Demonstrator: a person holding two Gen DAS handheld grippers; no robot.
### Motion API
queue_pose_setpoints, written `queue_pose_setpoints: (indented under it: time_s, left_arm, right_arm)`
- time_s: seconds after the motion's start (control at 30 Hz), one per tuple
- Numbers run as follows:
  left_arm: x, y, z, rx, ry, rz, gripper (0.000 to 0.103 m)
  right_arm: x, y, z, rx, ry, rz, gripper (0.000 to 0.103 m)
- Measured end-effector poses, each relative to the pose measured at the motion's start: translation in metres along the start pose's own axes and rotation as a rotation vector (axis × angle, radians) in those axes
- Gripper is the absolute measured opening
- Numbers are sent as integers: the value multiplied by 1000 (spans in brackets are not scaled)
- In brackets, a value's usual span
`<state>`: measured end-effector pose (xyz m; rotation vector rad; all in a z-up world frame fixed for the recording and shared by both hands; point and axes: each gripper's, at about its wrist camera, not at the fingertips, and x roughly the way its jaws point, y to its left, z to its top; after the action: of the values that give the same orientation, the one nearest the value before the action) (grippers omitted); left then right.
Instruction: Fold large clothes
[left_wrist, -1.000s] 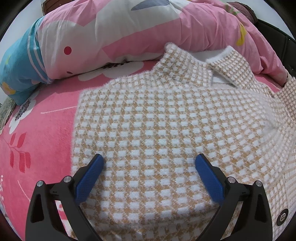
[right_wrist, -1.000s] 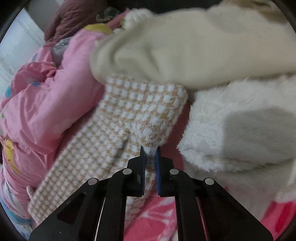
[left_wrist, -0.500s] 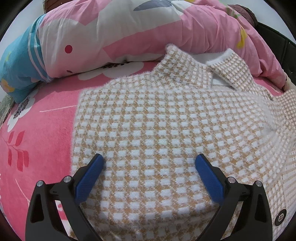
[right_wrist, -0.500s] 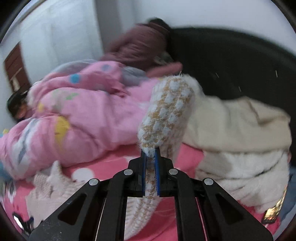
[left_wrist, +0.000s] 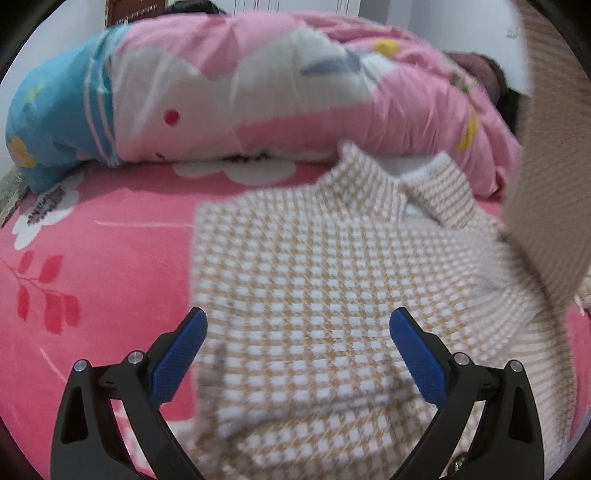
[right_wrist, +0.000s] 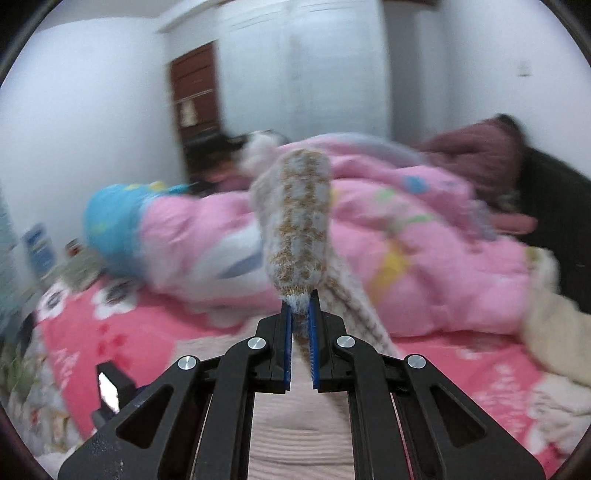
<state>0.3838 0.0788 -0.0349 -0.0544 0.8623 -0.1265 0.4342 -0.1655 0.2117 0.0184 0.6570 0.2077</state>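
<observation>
the left tongs (left_wrist: 297, 345) are seen spread wide, both blue pads apart and nothing held between them. they are positioned over the lower part of a checked sweater (left_wrist: 314, 280), tan and white in pattern, which is laid flat on a bed with a pink flowered sheet (left_wrist: 99, 266). whether the pads touch the knit cannot be told. the sweater's collar (left_wrist: 399, 184) is pointed away from the camera, toward a rolled pink, white and blue quilt (left_wrist: 240, 99) lying across the far side of the bed. at the right edge of the left wrist view, a sleeve (left_wrist: 546, 184) of the same sweater is seen lifted well above the bed, hanging in a blurred band from the upper corner down to the garment's shoulder.

in the right wrist view, the right tongs (right_wrist: 300, 323) are closed on the sleeve's cuff (right_wrist: 297, 229), the knit being pinched between the two blue pads and standing up above the tips. the rest of the sleeve is seen trailing down beside the right finger. the tongs are held high above the bed, with the quilt (right_wrist: 424, 240) beyond them. a cream fleece garment (right_wrist: 554, 332) is noted at the right edge on the sheet (right_wrist: 122, 332), and a dark brown door (right_wrist: 194, 92) in the white wall behind. the view is blurred.
</observation>
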Motion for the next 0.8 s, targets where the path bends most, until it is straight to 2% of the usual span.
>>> queue_pose_setpoints:
  time_s: [0.1,0.17,0.27,0.3,0.33,0.43,0.5,0.6,0.67,0.73,0.8]
  left_arm:
    - [-23,10,3,-18,-28,-22,95]
    - [-32,16,0,-33,-30,-34,94]
    - [-43,26,-2,-42,-23,-51,92]
    - [-46,28,-1,-44,-20,-65,91]
    - [-49,30,0,-51,-17,-90,91]
    - [-55,40,5,-100,-13,-179,91]
    - [-58,50,9,-155,-2,-245,91]
    - [-53,65,13,-269,30,-362,91]
    - [-50,74,14,-336,50,-421,91]
    - [-45,77,15,-366,71,-413,91]
    - [-35,78,16,-373,99,-356,88]
  right_arm:
    - [52,40,-37,-15,74,67,8]
    - [100,62,-77,-12,187,138,9]
    - [141,79,-127,37,375,260,24]
    - [154,79,-144,70,455,317,34]
    - [157,75,-154,97,490,346,38]
    - [139,54,-159,93,472,400,64]
    - [120,32,-152,79,428,397,73]
    - [102,-11,-148,106,398,415,73]
    - [98,-43,-151,140,402,384,73]
    - [100,-62,-158,134,404,301,73]
    - [106,-80,-165,139,411,228,73]
